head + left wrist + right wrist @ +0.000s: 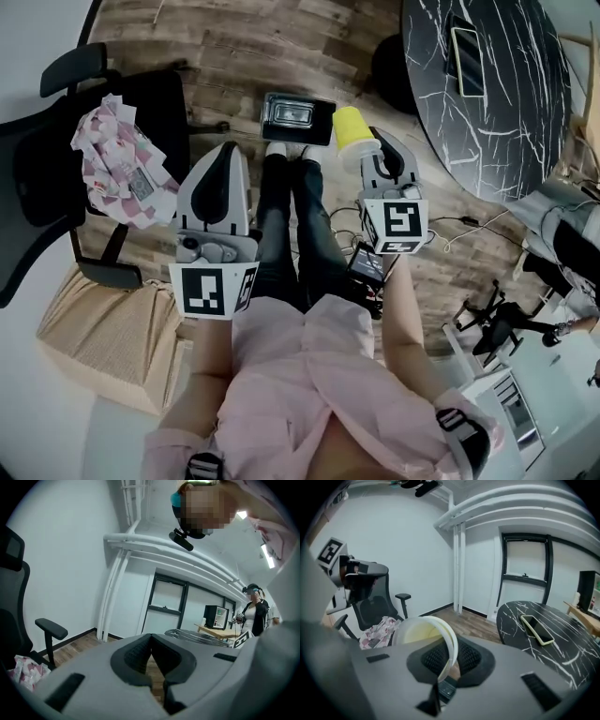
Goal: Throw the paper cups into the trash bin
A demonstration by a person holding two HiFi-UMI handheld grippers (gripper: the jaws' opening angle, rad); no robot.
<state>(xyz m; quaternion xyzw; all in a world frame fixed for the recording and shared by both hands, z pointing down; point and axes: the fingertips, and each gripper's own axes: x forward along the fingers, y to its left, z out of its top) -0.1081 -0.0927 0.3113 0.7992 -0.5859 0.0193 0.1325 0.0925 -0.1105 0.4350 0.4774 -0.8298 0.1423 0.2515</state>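
Note:
My right gripper (368,150) is shut on the rim of a yellow paper cup (350,126), which lies on its side and sticks out past the jaws. In the right gripper view the cup (419,631) shows its pale open mouth, with its wall pinched in my right gripper (447,654). A small black trash bin (298,118) stands on the wooden floor just beyond the person's shoes, left of the cup. My left gripper (227,152) hangs to the left of the bin, shut with nothing in it; its pads meet in my left gripper (151,637).
A round black marble table (511,122) with a phone (467,60) stands to the right. At the left a black office chair (56,141) holds a patterned cloth (118,161), with a cardboard box (112,337) nearby. Cables cross the floor by the right leg. Another person (253,616) stands far off.

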